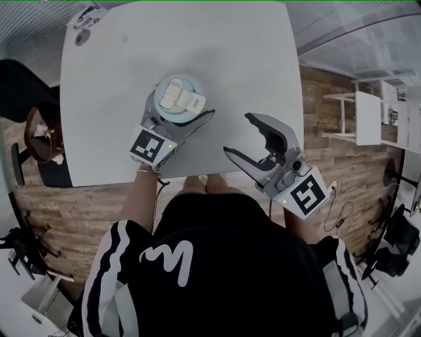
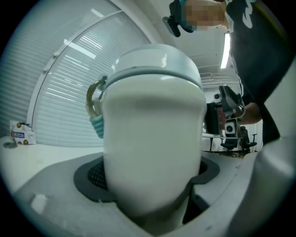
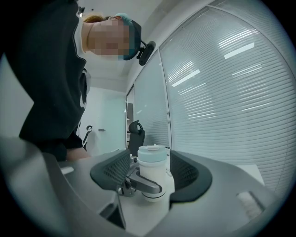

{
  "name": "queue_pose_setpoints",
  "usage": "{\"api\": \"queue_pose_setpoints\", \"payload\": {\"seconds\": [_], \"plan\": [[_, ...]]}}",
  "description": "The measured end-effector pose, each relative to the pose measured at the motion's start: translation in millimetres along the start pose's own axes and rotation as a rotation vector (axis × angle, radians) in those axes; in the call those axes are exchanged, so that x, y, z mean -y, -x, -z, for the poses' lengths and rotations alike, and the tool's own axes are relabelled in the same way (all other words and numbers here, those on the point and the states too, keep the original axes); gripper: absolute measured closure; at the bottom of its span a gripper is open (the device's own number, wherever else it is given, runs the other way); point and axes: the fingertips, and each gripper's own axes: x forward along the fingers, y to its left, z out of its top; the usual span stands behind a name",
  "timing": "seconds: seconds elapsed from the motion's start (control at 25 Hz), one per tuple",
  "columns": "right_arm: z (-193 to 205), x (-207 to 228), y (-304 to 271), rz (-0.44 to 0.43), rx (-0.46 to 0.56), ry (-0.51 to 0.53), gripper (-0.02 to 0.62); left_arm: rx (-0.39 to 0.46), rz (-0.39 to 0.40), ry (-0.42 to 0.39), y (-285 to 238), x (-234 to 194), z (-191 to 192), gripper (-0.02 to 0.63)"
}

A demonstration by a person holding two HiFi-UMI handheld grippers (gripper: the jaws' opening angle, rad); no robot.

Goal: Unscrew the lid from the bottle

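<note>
A white bottle (image 1: 172, 116) with a pale blue lid (image 1: 179, 99) stands on the white table (image 1: 243, 59), near its front edge. My left gripper (image 1: 181, 110) is shut on the bottle's body below the lid. In the left gripper view the bottle (image 2: 152, 152) fills the frame, its lid (image 2: 155, 62) on top and a metal ring with a teal loop (image 2: 96, 111) at its left. My right gripper (image 1: 237, 134) hangs open to the right of the bottle, apart from it. In the right gripper view the bottle (image 3: 152, 178) stands some way beyond the gripper (image 3: 150, 180), whose jaws hold nothing.
Small items (image 1: 84, 20) lie at the table's far left corner, seen as a little box (image 2: 21, 132) in the left gripper view. A dark chair (image 1: 29, 92) stands left of the table, a white shelf unit (image 1: 368, 118) to the right on the wooden floor.
</note>
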Motion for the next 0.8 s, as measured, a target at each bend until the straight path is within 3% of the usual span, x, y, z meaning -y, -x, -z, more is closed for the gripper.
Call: {"api": "queue_pose_setpoints", "payload": {"seconds": [0.32,0.56,0.8], "plan": [[-27.9,-1.2,-10.6,-0.029,0.064,0.034,0.342,-0.016,0.013,-0.058,13.1,11.5,-57.8,0.149],[-51.1,-5.0,-16.6,-0.060,0.103,0.053,0.339,-0.037,0.013,-0.022,23.6,26.4,-92.3,0.149],[-76.5,-8.9,-26.5,-0.060,0.118,0.075,0.324,-0.008,-0.077,-0.004,32.6,20.6,-116.2,0.147]]}}
